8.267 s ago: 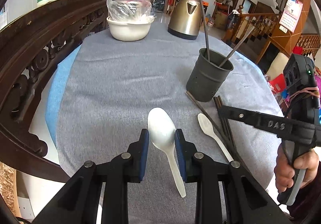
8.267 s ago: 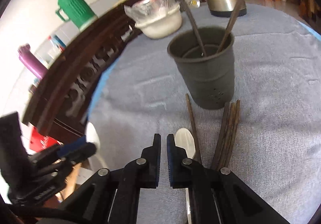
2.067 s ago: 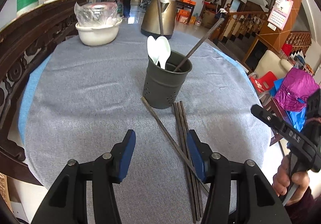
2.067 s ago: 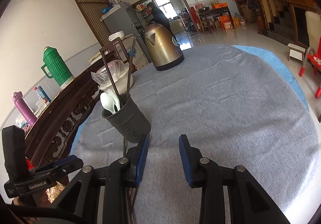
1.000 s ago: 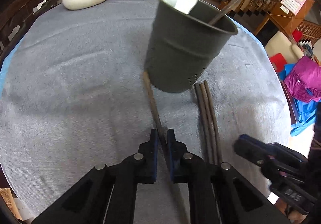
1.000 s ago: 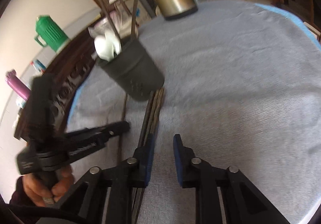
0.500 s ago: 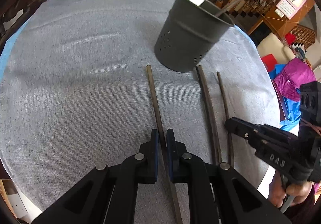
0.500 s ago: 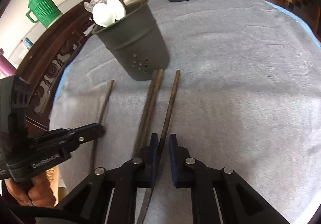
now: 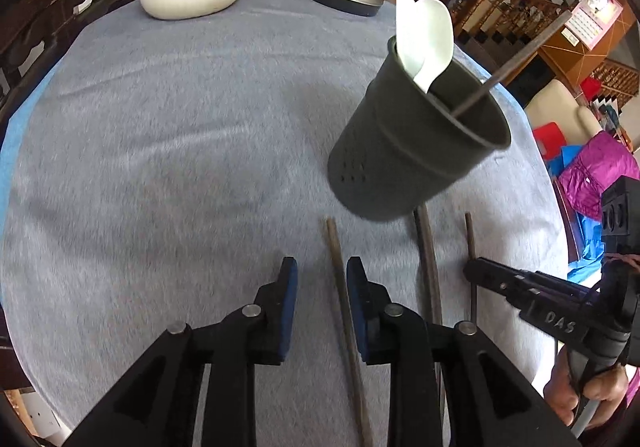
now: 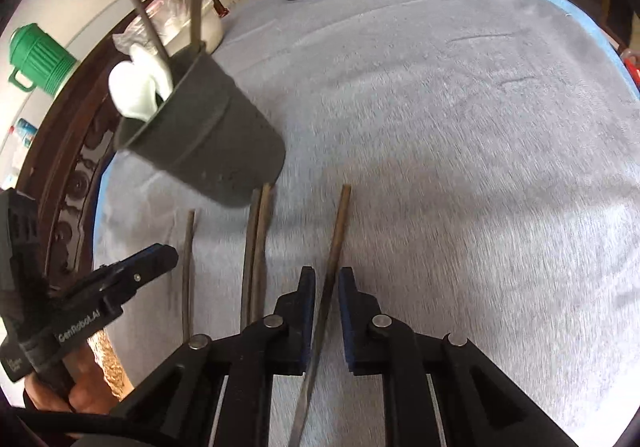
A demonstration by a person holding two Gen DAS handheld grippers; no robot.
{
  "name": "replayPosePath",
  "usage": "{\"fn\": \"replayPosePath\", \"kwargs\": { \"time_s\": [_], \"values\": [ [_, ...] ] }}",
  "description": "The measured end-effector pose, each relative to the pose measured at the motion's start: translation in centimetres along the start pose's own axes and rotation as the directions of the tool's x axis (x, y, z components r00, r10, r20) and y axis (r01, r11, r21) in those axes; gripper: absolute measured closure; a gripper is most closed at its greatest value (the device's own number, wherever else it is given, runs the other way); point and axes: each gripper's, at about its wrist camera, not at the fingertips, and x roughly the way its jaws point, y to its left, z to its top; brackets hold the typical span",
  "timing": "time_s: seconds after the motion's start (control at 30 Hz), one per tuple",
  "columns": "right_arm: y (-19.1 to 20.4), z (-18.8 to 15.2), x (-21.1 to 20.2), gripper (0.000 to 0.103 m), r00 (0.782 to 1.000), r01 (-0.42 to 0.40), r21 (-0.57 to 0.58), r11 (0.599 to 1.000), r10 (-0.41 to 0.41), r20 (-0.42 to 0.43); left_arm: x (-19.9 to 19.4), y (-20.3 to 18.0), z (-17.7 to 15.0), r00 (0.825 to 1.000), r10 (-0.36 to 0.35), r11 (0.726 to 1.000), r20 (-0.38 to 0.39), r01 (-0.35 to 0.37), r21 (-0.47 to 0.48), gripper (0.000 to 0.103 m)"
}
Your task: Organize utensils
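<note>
Dark grey utensil cup (image 9: 416,151) stands on grey cloth at 2 o'clock in left wrist view, perforated near base. Two white spoons (image 9: 430,39) upright inside, bowls up, against far-left rim; two dark chopsticks (image 9: 516,63) lean out of cup. Loose chopstick (image 9: 340,287) lies lengthwise at 6 o'clock. Chopstick pair (image 10: 256,251) touches cup base. Another chopstick (image 10: 334,259) lies apart, right of pair.
</note>
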Motion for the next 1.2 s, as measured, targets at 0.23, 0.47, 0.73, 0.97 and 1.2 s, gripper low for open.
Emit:
{"fn": "replayPosePath", "kwargs": {
  "time_s": [0.23,0.47,0.73,0.97,1.2],
  "values": [
    [0.2,0.4,0.7,0.09,1.0,0.014,-0.011,1.0,-0.013,0.012,1.2,-1.3,0.8,1.0,0.017,0.999,0.004,-0.018,0.039,0.073],
    [0.4,0.1,0.5,0.095,0.999,-0.021,-0.04,0.999,0.022,0.039,1.3,-1.7,1.1,1.0,0.009,0.998,0.028,-0.01,0.059,0.096],
    [-0.7,0.8,-1.1,0.091,0.997,-0.061,0.011,0.998,0.061,0.039,-1.3,-0.7,0.7,0.997,0.007,0.999,0.077,-0.011,0.047,0.096],
    [-1.0,3.0,-0.1,0.087,0.997,-0.054,0.048,0.997,0.052,0.057,-2.2,-0.5,0.9,0.995,-0.003,0.999,0.095,-0.001,0.041,0.096],
    [0.7,4.4,2.6,0.088,0.998,0.032,-0.016,0.999,-0.031,0.05,-5.8,-0.7,1.0,0.987,-0.006,0.999,0.16,-0.002,0.051,0.097]
  ]
}}
